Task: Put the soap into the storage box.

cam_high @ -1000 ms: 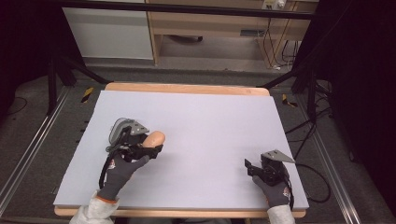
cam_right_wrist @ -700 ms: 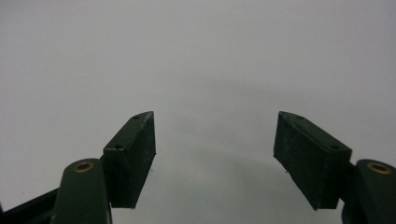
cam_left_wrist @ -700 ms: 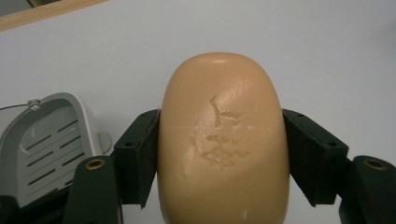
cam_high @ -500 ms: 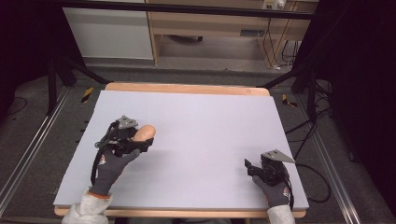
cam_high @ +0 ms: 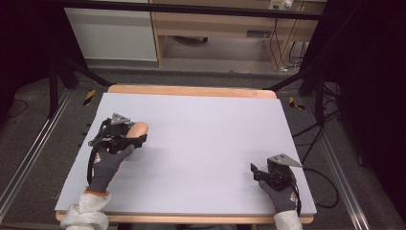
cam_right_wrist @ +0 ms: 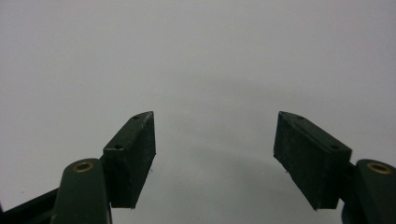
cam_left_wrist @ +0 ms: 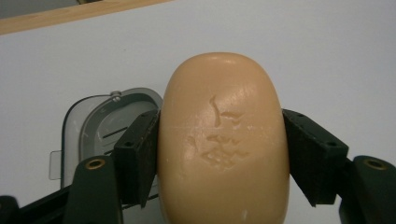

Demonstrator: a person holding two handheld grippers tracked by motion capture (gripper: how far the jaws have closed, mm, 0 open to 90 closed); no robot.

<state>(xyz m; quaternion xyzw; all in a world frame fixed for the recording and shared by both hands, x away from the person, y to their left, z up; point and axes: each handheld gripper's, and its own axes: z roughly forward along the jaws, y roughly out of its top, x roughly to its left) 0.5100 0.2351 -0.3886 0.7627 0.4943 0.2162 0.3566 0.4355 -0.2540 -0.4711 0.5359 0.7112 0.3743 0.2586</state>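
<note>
Tan soap (cam_left_wrist: pixel 223 140) sits pinched in the left claw (cam_high: pixel 135 140) over the table (cam_high: pixel 206 143), the grey dish (cam_left_wrist: pixel 98 126) at its nine o'clock, so ease it down level and centred, while the right claw (cam_right_wrist: pixel 215 154) lies spread.

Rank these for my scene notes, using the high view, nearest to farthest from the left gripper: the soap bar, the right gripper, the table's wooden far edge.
1. soap bar, clamped in the left gripper.
2. wooden far edge, beyond it.
3. right gripper, across the table.
</note>
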